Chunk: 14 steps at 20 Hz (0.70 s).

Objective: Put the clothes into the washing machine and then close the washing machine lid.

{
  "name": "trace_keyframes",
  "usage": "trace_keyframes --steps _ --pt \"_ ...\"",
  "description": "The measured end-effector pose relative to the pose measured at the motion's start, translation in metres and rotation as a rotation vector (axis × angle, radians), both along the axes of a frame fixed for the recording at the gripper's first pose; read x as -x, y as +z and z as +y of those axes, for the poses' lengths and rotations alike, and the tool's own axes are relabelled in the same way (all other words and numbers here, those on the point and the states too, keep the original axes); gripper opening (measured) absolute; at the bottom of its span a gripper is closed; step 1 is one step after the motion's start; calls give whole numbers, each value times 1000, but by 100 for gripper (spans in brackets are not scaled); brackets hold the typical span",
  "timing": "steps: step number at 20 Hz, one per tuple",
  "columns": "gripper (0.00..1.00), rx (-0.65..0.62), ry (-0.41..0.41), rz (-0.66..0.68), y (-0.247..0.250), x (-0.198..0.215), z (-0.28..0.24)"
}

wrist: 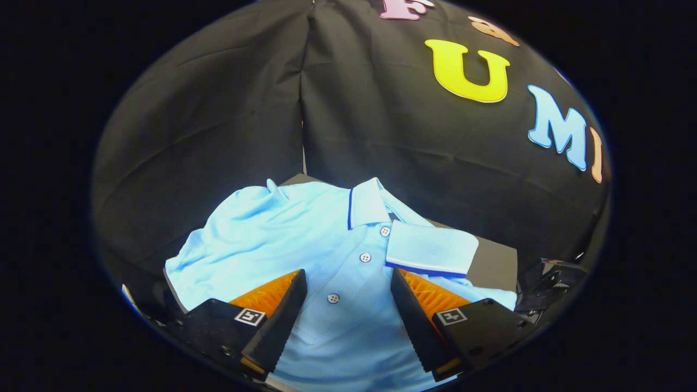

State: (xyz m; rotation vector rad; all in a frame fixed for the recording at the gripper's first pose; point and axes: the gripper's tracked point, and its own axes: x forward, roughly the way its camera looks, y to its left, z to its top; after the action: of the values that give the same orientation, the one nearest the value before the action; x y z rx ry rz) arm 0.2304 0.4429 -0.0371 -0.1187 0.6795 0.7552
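A light blue polo shirt (pixel 283 239) lies spread on a dark flat surface (pixel 493 264), its collar edged in dark blue and three white buttons running down the placket. My gripper (pixel 348 283) hovers just over the shirt, open, with the button placket showing in the wide gap between the two fingers. One finger (pixel 283 321) stands over the shirt's chest on one side, the other over the cloth just below the folded collar flap (pixel 430 247). Whether the fingertips touch the fabric I cannot tell.
The black cloth wall of the booth (pixel 218 120) rises close behind the shirt. A dark, glossy object (pixel 550 286) sits beside the surface, past the collar side of the shirt.
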Motion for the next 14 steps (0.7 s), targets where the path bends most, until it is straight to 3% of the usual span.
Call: trace_keyframes --steps 4,8,14 --pt "98 20 7 6 0 0 0" --pt "85 45 -22 58 -1 -2 -1" --pt "35 36 -42 31 0 -7 -2"
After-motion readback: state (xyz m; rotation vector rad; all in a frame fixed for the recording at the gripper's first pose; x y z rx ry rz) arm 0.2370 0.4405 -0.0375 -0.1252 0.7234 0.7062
